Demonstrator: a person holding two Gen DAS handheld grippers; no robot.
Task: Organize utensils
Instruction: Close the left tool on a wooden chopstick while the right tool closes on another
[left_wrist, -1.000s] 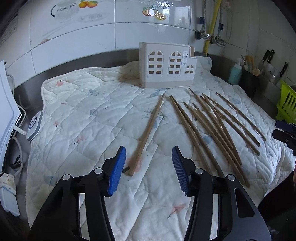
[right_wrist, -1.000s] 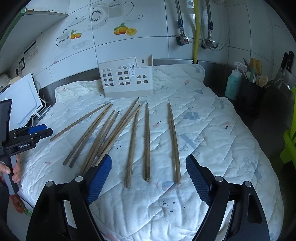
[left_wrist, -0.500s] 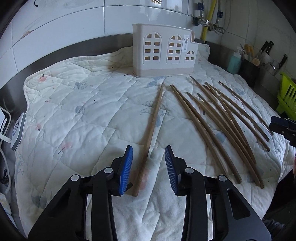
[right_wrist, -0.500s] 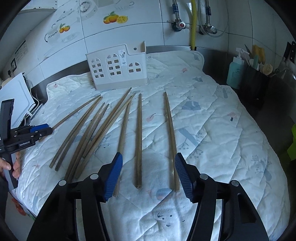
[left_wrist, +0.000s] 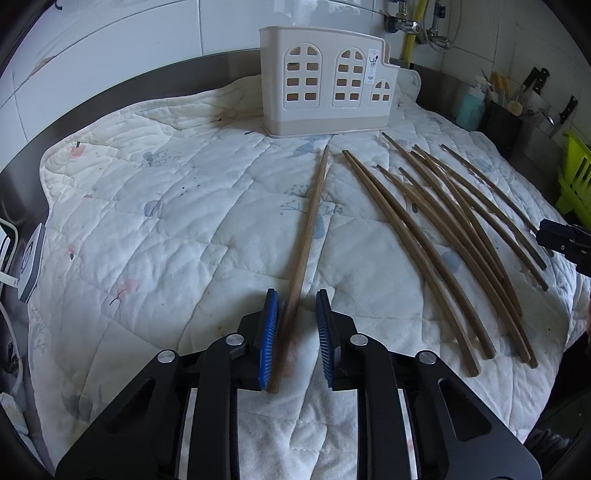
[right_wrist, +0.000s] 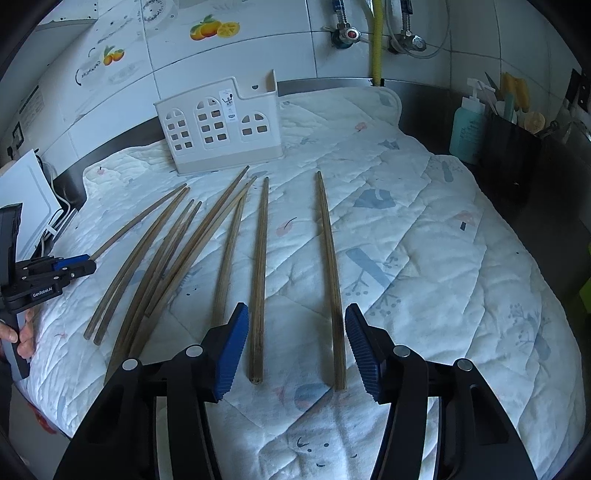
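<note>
Here the left claw (left_wrist: 293, 341) is closing astride the lone chopstick (left_wrist: 306, 251) on the quilt (left_wrist: 147, 240), pads not yet pressing; the right claw (right_wrist: 293, 350), also closing, straddles two chopsticks (right_wrist: 258, 280); better centre each before squeezing.

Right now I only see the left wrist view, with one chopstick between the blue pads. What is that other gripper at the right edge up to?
Observer: The right gripper is closing around the two rightmost chopsticks; its pads touch neither.
Operator: And who is holding the gripper I look through?
Observer: A person's hand grips the handle of the left gripper.
Operator: Anything on the wall I'm missing?
Observer: Fruit stickers decorate the tiles above the utensil holder.
</note>
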